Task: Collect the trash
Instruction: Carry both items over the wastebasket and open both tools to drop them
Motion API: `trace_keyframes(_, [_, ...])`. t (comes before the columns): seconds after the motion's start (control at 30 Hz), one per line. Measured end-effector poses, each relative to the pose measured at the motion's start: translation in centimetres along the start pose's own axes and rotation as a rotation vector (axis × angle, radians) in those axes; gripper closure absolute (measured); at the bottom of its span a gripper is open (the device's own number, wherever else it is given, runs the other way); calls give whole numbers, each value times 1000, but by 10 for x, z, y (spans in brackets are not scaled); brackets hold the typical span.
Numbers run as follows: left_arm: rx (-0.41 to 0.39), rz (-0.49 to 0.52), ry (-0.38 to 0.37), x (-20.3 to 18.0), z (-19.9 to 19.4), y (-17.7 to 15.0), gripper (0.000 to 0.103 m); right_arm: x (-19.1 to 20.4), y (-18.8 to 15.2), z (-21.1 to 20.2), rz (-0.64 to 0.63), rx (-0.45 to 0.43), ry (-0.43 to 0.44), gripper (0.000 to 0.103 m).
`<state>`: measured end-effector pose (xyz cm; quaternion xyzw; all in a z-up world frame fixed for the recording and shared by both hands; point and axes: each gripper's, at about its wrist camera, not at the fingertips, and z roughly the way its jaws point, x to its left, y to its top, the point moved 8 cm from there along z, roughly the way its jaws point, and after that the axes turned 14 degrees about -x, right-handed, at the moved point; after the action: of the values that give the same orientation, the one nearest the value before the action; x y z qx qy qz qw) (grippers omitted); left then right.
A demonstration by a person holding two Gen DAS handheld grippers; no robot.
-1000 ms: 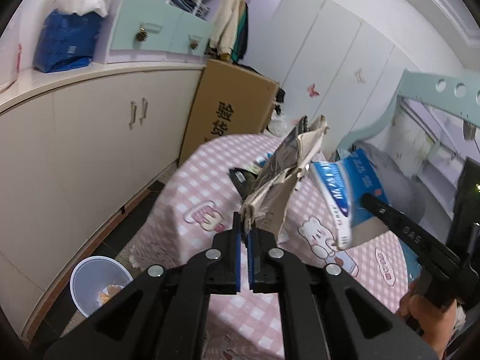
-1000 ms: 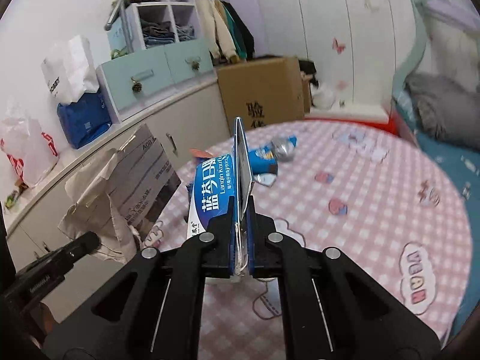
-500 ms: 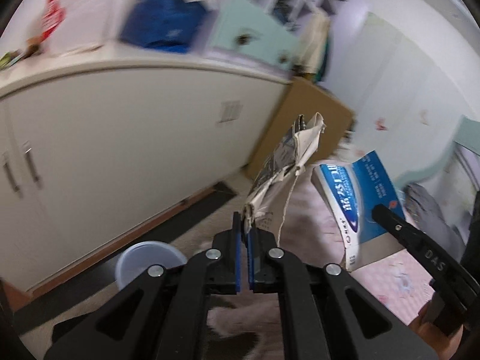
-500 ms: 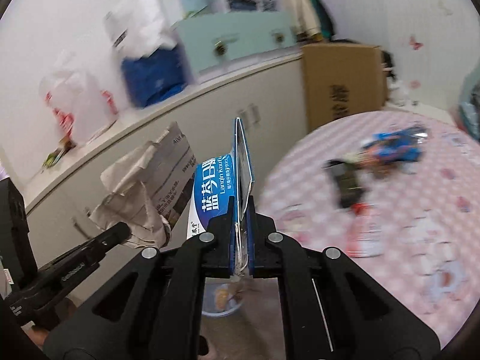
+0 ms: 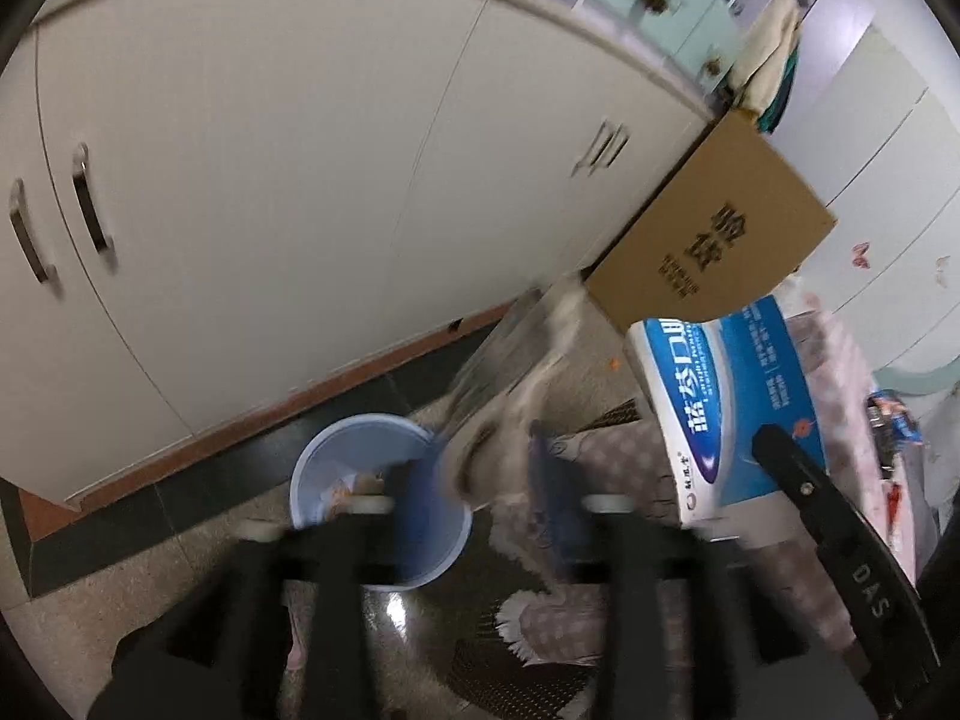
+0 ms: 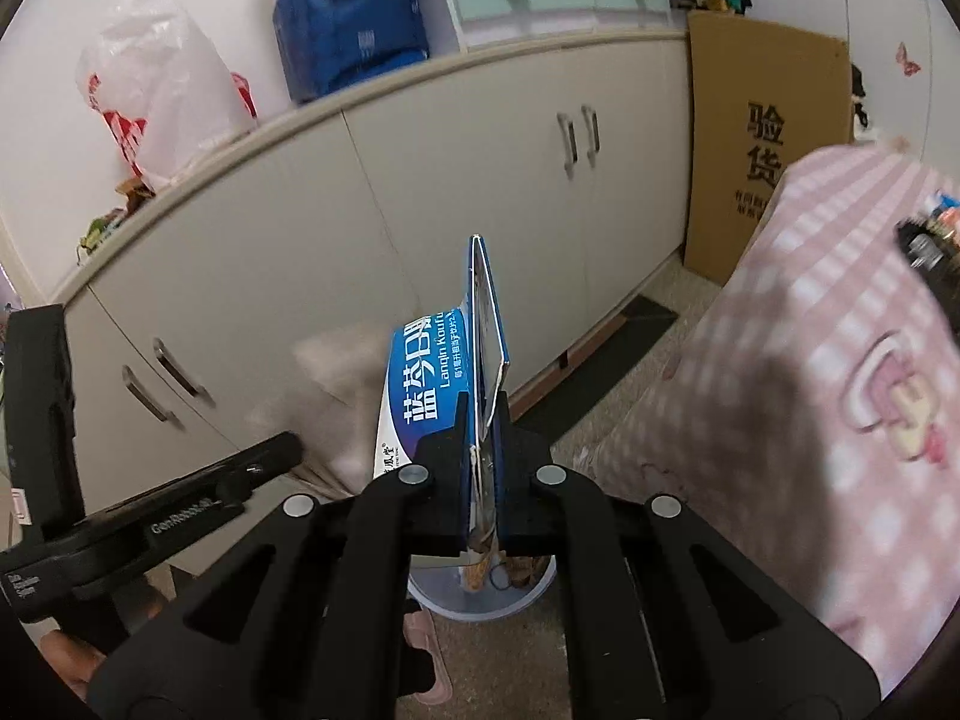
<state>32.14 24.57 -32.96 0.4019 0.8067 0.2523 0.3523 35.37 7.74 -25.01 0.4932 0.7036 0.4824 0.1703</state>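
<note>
In the left wrist view my left gripper (image 5: 486,480) hangs just above a pale blue waste bin (image 5: 360,423) on the floor. Its jaws are opening, and a crumpled newspaper (image 5: 516,360), blurred, sits loose between them over the bin's right edge. My right gripper (image 6: 480,438) is shut on a flattened blue and white carton (image 6: 420,396), held upright on its edge above the bin (image 6: 480,597). The same carton (image 5: 738,408) shows at the right of the left wrist view. From the right wrist, the newspaper (image 6: 336,384) is a grey blur left of the carton.
Long white cabinets (image 6: 420,210) run behind the bin. A big cardboard box (image 6: 762,150) leans at their far end. The table with its pink checked cloth (image 6: 810,390) stands close on the right. Bags (image 6: 348,30) sit on the cabinet top, and a slipper (image 6: 432,666) lies beside the bin.
Both grippers swung left off the table and down toward the bin. The left jaws have parted and the newspaper has slipped lower. The right still clamps the carton.
</note>
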Motion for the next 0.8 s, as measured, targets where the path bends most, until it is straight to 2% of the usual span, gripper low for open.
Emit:
trace_keyframes(0.13, [34,18,7,4,12,-10,43,-1,-11,13,5,34,-7,97])
trace_keyframes(0.3, [28,29,22,7,10,-13,43,0,-18,15,11,53,-1,97])
trace_keyframes(0.6, [0,31,34,10,-1,-8,42,9,-17,17,9,48,18,97])
trace_keyframes(0.8, [-33,11,70,20,-7,0,41,15,-16,20,15,41,42,97])
